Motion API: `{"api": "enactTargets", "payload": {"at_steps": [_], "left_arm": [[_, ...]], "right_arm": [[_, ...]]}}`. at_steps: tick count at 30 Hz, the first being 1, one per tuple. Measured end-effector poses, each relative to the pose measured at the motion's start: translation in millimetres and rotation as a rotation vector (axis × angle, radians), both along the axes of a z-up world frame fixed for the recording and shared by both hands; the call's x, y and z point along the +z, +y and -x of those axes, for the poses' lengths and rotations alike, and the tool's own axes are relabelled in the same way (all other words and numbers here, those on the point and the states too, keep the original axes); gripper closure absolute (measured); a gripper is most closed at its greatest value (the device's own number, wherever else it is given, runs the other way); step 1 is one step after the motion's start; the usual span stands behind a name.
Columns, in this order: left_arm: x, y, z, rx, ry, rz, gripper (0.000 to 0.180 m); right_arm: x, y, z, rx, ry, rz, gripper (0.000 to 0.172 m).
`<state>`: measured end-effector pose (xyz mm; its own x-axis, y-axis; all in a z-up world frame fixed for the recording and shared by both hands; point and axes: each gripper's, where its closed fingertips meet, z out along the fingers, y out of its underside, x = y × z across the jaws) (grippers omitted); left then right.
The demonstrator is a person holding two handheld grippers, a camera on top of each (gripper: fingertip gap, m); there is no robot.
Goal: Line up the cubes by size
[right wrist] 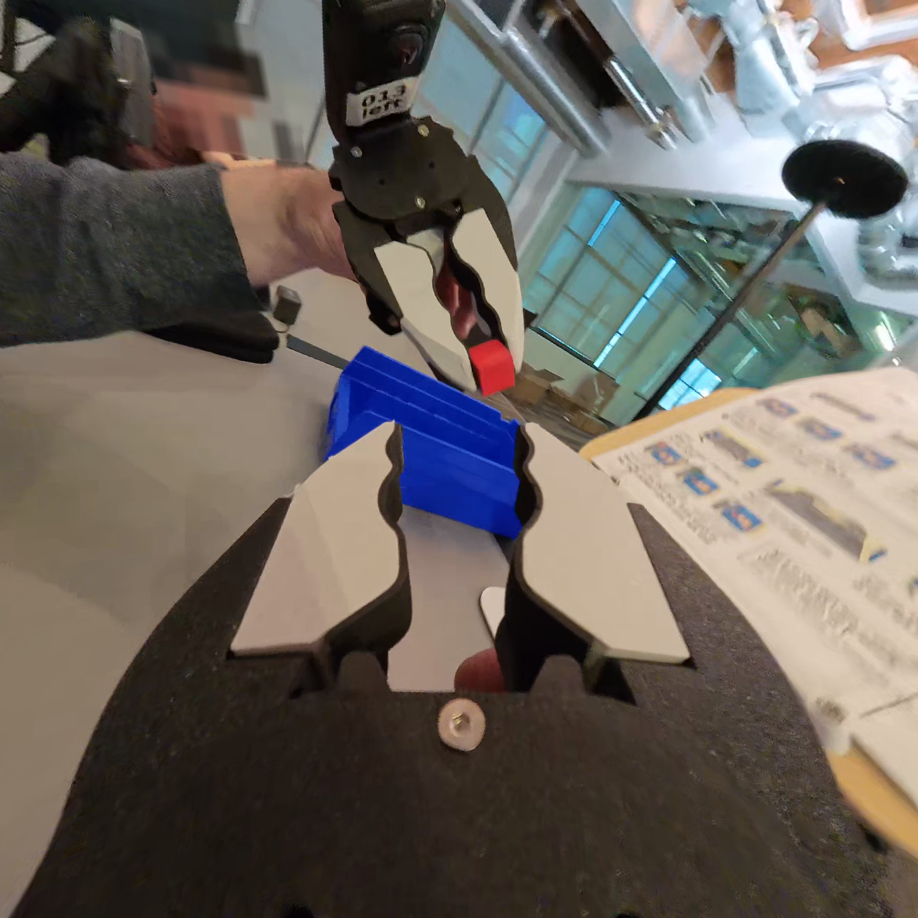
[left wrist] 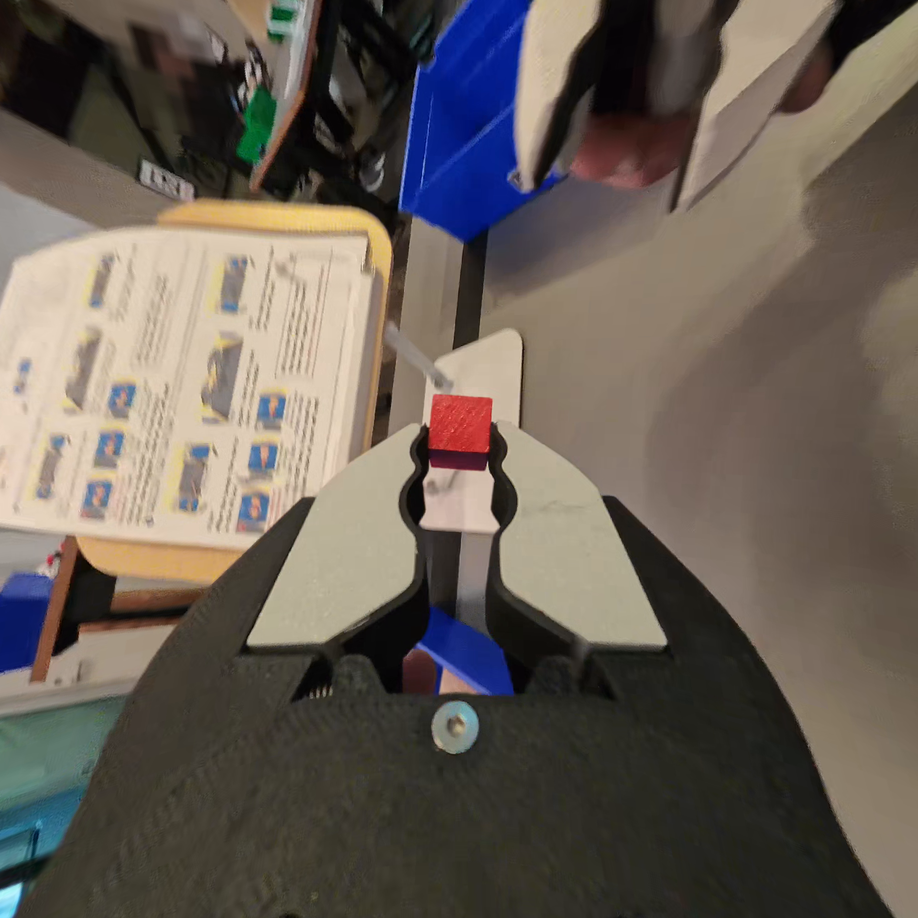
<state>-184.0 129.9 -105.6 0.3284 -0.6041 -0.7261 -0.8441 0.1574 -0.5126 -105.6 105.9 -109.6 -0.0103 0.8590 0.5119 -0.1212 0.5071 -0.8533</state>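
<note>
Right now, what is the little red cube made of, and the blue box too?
The red cube looks like painted wood: its top shows faint grain lines under a matte red coat. The left gripper holds it by its sides. The blue box looks like hard plastic: smooth, evenly coloured, with moulded ridges along its wall.

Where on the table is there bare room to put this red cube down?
Bare grey table spreads beside the blue bin, on the side away from the printed sheets. The white plate under the red cube looks clear too. It is crowded around the bin and sheets.
</note>
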Motion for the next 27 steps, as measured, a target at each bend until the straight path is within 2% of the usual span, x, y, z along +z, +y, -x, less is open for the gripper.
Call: {"api": "enactTargets", "payload": {"at_steps": [2, 7, 15, 21, 27], "left_arm": [[8.6, -7.7, -26.4, -0.063, -0.003, -0.007, 0.158], [16.8, -17.5, -71.0, -0.161, 0.04, -0.047, 0.158], [19.3, -24.7, -94.7, -0.246, 0.009, -0.045, 0.159], [11.7, -27.0, -99.0, -0.267, 0.019, -0.011, 0.158], [12.6, -29.7, -100.8, -0.284, -0.001, -0.002, 0.159]], "right_arm": [[18.4, -2.5, -6.2, 0.03, -0.005, -0.054, 0.132], [41.4, -2.3, -20.8, 0.01, -0.008, -0.176, 0.134], [36.1, -14.3, -22.4, 0.019, -0.062, -0.272, 0.138], [30.2, -17.9, -18.1, 0.011, -0.081, -0.302, 0.148], [29.2, -17.0, -20.2, 0.021, -0.09, -0.293, 0.145]]}}
